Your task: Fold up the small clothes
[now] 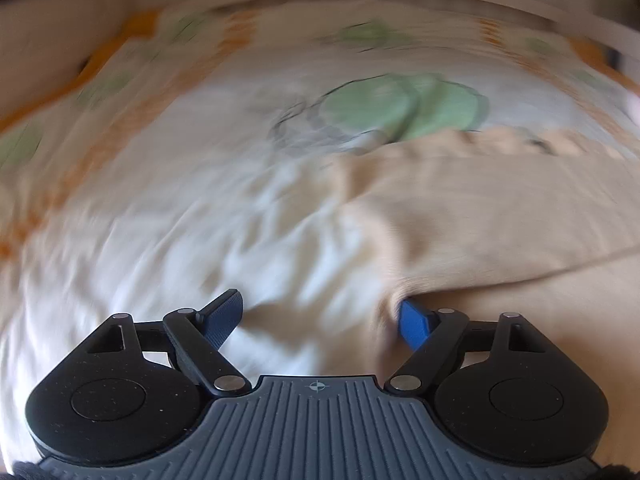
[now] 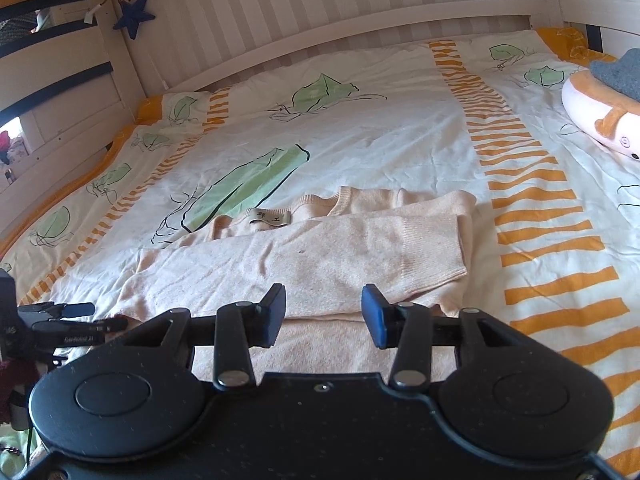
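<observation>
Your work surface is a bed with a white duvet cover (image 2: 400, 128) printed with green leaves and orange stripes, framed by a white slatted bed frame (image 2: 280, 44) along its far side. On the upper left post you can see a dark blue star ornament (image 2: 134, 16) hanging, and at the right edge a white and orange plush toy (image 2: 592, 120) lies on the cover with something grey on top of it.

You have the peach sweater (image 2: 304, 256) lying flat on the cover in front of you, neckline and label facing away from you toward the far rail. One sleeve (image 2: 400, 244) is folded across the body, its ribbed cuff ending near the sweater's right side.

Your right gripper (image 2: 324, 316) hovers over the near part of the sweater with its jaws spread apart and nothing between them. At the left edge of the right wrist view, your other tool shows only as dark hardware.

Your left wrist view is heavily blurred. Your left gripper (image 1: 322, 320) has its jaws wide apart over the cover; its right fingertip (image 1: 414, 322) sits right at the sweater's (image 1: 500, 216) left edge, where the fabric bunches against it, but it is not pinched. The left fingertip (image 1: 224, 316) is over bare white cover.
</observation>
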Tool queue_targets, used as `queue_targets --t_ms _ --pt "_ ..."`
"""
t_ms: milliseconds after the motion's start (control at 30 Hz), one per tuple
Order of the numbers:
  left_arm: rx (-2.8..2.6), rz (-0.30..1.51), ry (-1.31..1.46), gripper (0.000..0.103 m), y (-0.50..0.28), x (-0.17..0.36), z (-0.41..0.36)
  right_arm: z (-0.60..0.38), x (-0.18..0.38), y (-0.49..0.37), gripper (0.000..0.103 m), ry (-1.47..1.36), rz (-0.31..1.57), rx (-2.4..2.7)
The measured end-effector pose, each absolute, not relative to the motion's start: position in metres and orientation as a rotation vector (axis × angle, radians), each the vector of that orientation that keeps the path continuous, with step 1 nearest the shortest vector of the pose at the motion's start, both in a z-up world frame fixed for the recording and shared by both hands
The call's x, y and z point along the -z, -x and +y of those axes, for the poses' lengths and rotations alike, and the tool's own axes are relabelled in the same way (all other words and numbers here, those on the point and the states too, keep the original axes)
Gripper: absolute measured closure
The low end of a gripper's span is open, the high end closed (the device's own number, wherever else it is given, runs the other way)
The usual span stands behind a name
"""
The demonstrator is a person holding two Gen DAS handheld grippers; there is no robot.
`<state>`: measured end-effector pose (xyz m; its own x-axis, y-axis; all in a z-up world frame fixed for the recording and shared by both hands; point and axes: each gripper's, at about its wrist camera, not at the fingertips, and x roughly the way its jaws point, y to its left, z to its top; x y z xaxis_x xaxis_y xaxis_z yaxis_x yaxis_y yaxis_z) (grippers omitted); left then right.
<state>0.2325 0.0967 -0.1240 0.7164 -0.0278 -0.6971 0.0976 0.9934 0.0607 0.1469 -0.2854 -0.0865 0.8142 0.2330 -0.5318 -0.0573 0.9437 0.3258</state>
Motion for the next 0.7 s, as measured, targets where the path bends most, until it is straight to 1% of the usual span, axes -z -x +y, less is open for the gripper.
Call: queue_targets --t_ms 67,167,367,600,700 --pt "0.069 0.773 0.002 0.012 -0.230 0.127 0.115 -0.285 0.088 -0.147 0.050 -0.304 0.606 -0.158" --pt "0.064 0.771 -0.032 0.011 -0.224 0.125 0.116 -0.285 0.090 -0.147 0.050 -0.302 0.611 -0.160" --pt "0.028 0.782 0.019 0.008 -0.222 0.126 0.121 -0.284 0.091 -0.153 0.050 -0.300 0.611 -0.154" --pt "0.037 0.795 0.101 0.008 -0.224 0.126 0.134 -0.285 0.089 -0.163 0.049 -0.275 0.602 -0.154" --pt "0.041 0.796 0.091 0.008 -0.225 0.127 0.133 -0.287 0.090 -0.172 0.049 -0.273 0.605 -0.149"
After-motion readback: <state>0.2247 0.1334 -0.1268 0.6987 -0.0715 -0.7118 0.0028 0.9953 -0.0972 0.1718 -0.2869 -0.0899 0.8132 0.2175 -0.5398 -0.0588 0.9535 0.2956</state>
